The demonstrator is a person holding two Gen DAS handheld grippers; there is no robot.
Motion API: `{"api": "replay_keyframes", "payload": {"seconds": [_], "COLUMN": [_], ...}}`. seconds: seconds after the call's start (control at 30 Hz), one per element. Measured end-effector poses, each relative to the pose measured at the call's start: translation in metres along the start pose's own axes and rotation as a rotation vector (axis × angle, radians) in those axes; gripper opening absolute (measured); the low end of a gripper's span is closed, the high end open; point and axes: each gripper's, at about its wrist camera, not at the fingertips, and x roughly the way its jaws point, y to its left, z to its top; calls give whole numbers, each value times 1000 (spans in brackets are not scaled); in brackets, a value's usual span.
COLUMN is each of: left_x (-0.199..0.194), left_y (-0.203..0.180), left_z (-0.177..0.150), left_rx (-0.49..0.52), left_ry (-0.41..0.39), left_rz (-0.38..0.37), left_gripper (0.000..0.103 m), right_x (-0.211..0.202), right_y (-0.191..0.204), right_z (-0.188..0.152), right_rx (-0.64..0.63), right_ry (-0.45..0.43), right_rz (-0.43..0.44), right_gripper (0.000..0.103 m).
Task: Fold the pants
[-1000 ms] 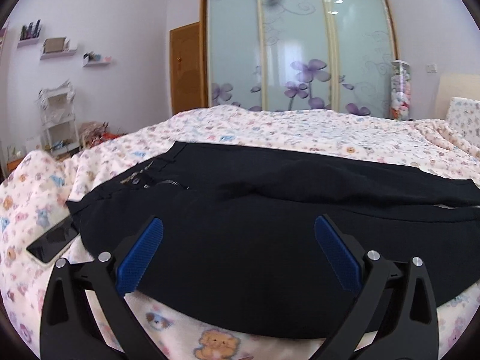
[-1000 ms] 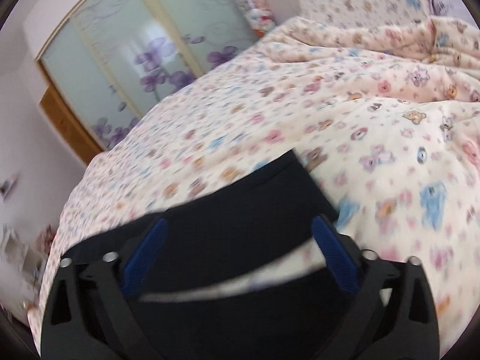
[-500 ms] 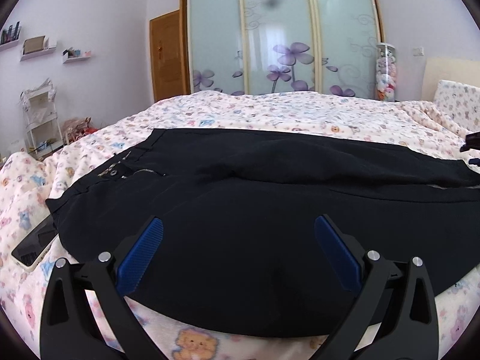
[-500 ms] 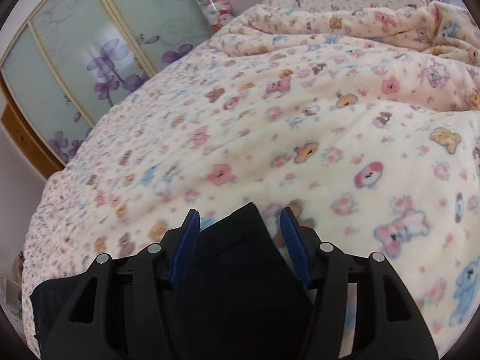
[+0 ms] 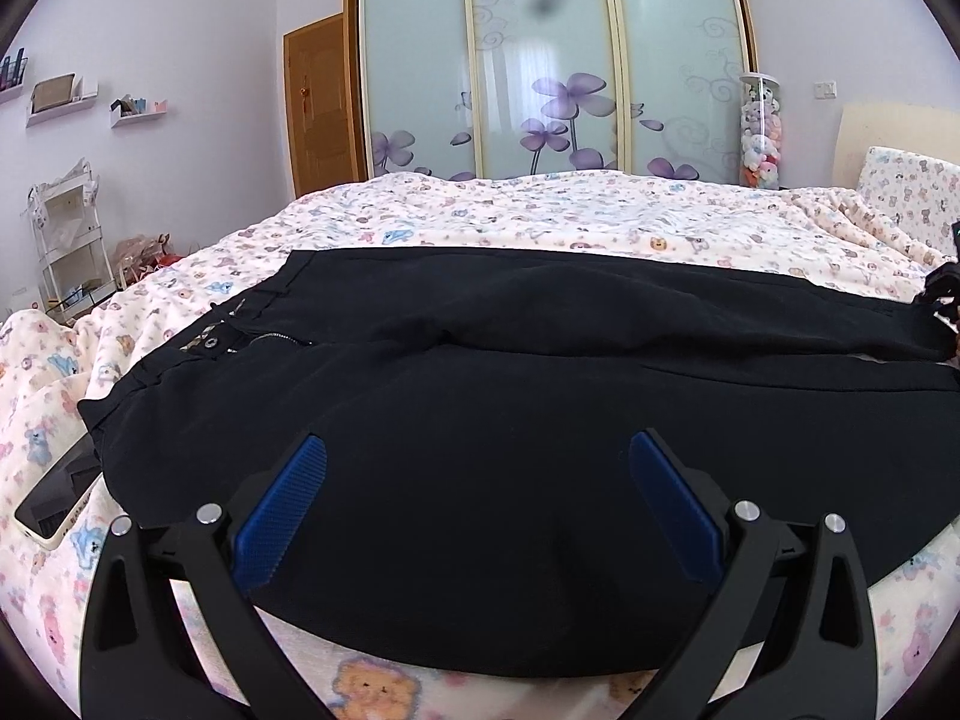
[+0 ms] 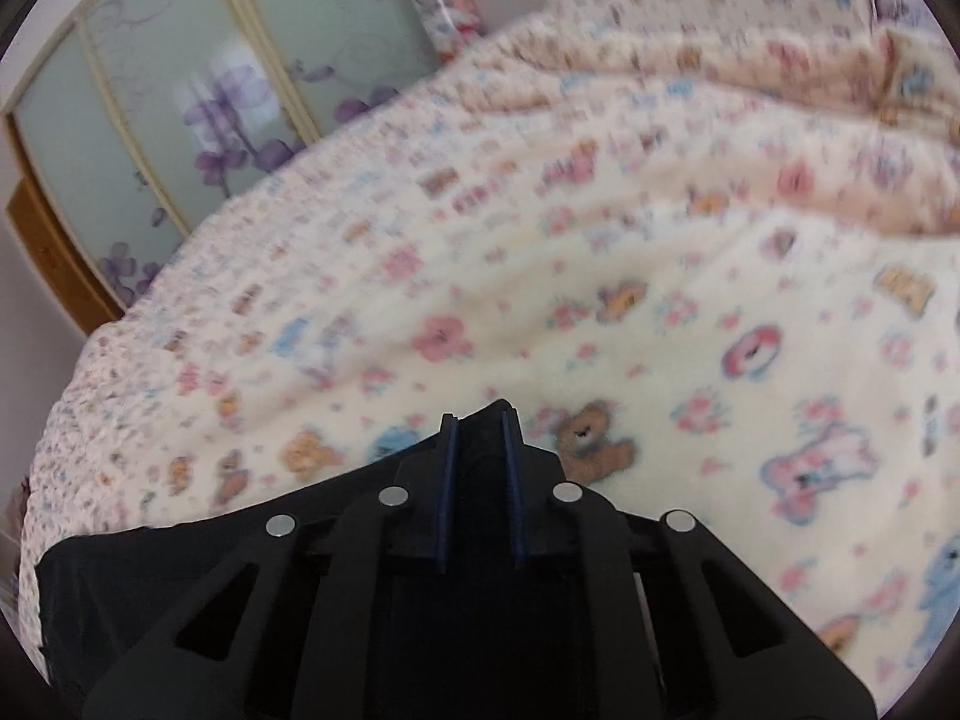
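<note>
- Two handheld grippers worked over a bed covered by a cream fleece blanket (image 5: 540, 210) printed with small bears and flowers.
- A pair of black woven trousers (image 5: 480, 420) lay spread flat across the near half of the blanket, close to the bed's near edge, waistband and open zip toward the left edge, both legs running out to the right edge.
- The left gripper (image 5: 477, 501), with black arms and blue ribbed pads, hovered above the near leg around its thigh, jaws spread wide and gripping nothing.
- The right gripper (image 6: 480, 480) had its jaws drawn in on dark cloth at the hem end of the trousers (image 6: 480, 432), a small tip of fabric poking out past the pads; this view was blurred.
- A dark phone in a pale case (image 5: 54, 498) lay by the bed's left edge, partly under the waistband corner.
- The cloth looked thin, limp and light, so it would likely sag and slide rather than hold a crease by itself.
- The sensible holds appeared to be the firmer parts: the hems at the right and the waistband at the left, pinched through both layers so the legs stay stacked.
</note>
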Motion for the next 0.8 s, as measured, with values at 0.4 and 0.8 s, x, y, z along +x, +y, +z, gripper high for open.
{"api": "replay_keyframes", "payload": {"seconds": [0.4, 0.8], "left_x": [0, -11], "left_y": [8, 21], "left_z": [1, -1], "left_rx": [-41, -92], "left_ry": [-4, -17], "left_rz": [-41, -77], "left_gripper": [101, 101], "right_x": [-160, -178], "right_y": [-11, -28], "right_z": [-57, -172], "right_rx": [-57, -2], "right_ry": [-188, 155], "right_rz": [287, 73], "right_gripper": [8, 16]}}
